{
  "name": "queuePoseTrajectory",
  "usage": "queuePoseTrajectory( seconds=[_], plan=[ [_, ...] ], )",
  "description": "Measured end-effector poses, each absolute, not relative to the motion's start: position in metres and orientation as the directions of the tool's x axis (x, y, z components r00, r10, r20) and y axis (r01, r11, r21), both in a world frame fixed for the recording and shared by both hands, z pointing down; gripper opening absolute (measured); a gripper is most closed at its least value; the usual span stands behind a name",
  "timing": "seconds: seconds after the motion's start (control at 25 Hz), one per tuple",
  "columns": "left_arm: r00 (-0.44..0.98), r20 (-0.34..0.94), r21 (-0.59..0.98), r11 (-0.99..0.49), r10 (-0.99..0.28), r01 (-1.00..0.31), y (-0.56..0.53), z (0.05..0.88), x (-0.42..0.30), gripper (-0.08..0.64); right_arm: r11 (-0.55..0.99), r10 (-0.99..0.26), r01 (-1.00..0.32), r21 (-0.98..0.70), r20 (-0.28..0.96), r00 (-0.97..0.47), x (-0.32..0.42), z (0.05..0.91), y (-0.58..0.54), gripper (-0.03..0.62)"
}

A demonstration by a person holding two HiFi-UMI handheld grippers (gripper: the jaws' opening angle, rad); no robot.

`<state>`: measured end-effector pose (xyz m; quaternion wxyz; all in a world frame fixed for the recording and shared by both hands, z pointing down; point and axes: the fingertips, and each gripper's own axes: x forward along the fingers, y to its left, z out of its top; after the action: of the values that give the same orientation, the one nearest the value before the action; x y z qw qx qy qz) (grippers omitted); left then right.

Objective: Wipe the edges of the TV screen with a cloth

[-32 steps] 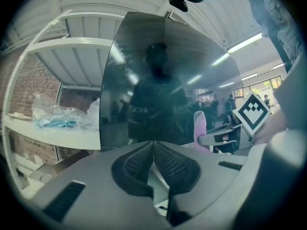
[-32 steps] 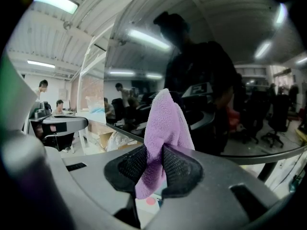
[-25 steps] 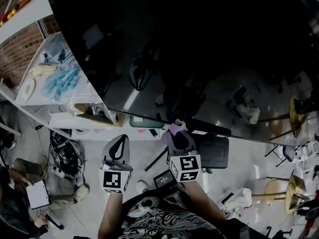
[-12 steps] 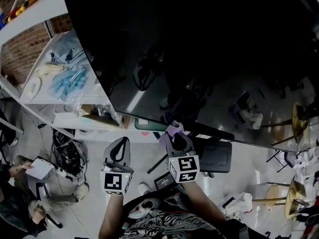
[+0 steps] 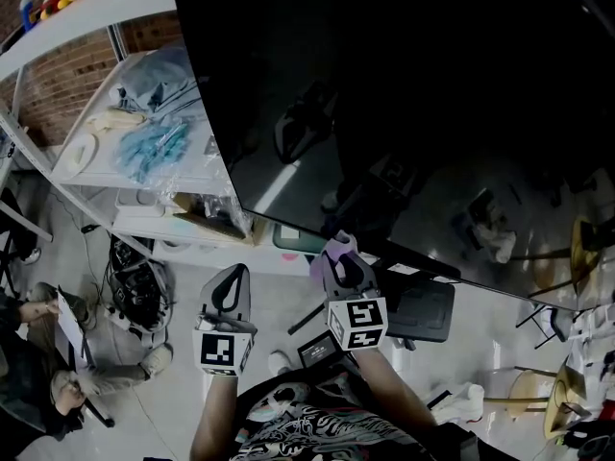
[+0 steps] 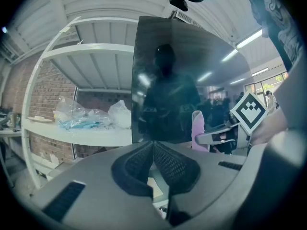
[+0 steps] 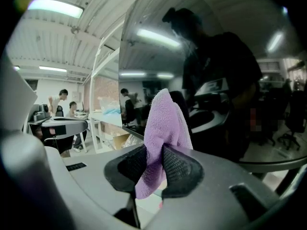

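The right hand-held gripper [image 7: 152, 153] is clamped on a purple cloth [image 7: 166, 121], which stands up in a soft fold above the jaws while a short end hangs below them. In the head view the cloth sits right at the lower edge of the big, dark TV screen [image 5: 413, 104], near the middle of that edge. It seems to touch the edge, though the dim picture does not settle it. The glass reflects ceiling lights and the dark shape of the person holding the tools.

The left hand-held gripper [image 6: 153, 146] has its jaws pressed together with nothing between them. It is held lower and to the left of the right one, below the screen and apart from it.

Left of the screen, a white shelf [image 5: 72, 173] carries clear plastic bags [image 5: 149, 147] with something blue in them. On the floor beneath, at the far left, a person [image 5: 43, 387] sits holding a sheet of paper.
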<state>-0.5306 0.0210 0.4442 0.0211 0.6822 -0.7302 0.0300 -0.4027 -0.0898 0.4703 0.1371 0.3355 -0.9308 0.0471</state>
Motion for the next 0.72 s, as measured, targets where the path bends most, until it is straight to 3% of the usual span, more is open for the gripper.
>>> queuePoseTrajectory(
  seconds=[0.24, 0.72],
  plan=[
    [-0.075, 0.122, -0.039, 0.071, -0.990, -0.997, 0.029, 0.448, -0.536, 0.018, 0.788, -0.590, -0.615, 0.001, 0.285, -0.755, -0.418, 0.471, -0.087, 0.107],
    [-0.146, 0.074, -0.030, 0.144, -0.987, -0.989, 0.043, 0.442, -0.564, 0.018, 0.822, -0.543, -0.569, -0.011, 0.282, -0.791, -0.453, 0.471, -0.082, 0.107]
  ],
)
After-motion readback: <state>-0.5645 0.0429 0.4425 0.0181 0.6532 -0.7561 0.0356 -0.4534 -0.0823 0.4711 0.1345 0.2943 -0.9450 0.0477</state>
